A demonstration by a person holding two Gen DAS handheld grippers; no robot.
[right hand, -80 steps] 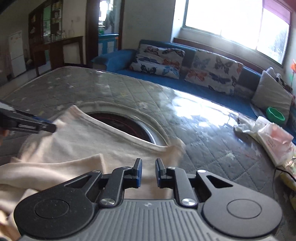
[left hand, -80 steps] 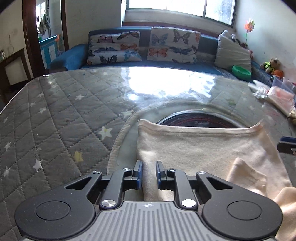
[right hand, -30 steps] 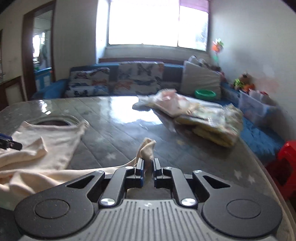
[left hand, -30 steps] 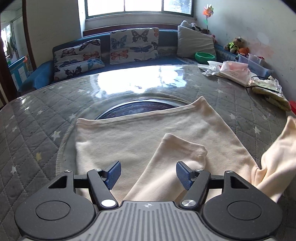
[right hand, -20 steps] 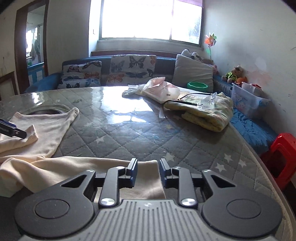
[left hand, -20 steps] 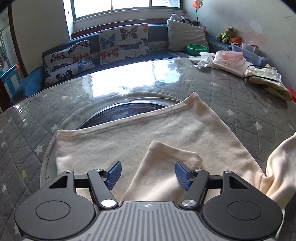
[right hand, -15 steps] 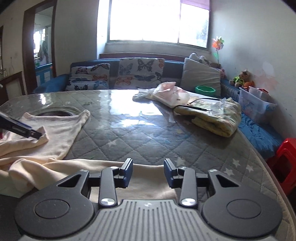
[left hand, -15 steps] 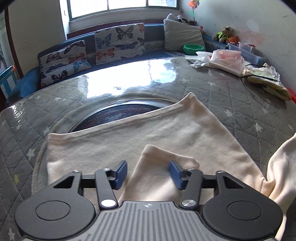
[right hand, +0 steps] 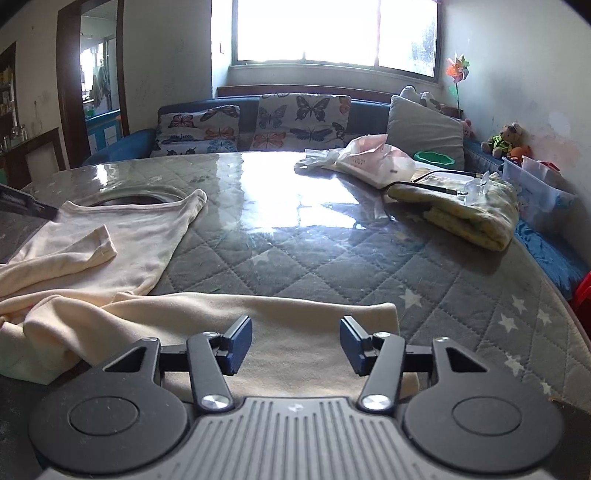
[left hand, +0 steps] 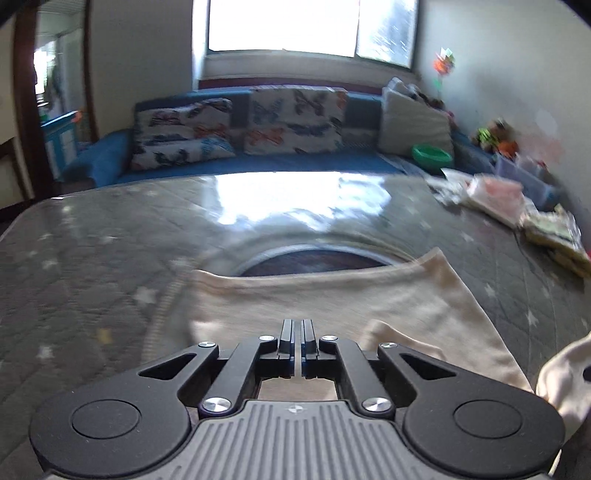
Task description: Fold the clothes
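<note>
Cream long-sleeved cotton garment (right hand: 110, 236) spread on the grey star-quilted table cover under clear plastic (right hand: 332, 258), body to the left, one sleeve (right hand: 295, 332) stretched out rightward along the near edge. Right gripper (right hand: 295, 341) wide open, holding nothing, poised directly over that sleeve near its cuff, sleeve's long axis running across the finger line; clearly the nearer tool for bringing it over the body. Left gripper (left hand: 298, 334) closed tight above the garment's near part; whether cloth is pinched cannot be told from the blurred view. Other sleeve (right hand: 85, 251) lying folded across the body. Beyond: yellow-green folded blanket (right hand: 465, 210), pink plastic bag (right hand: 373, 158), blue sofa with butterfly cushions (right hand: 295, 122), bright window (right hand: 332, 29).
</note>
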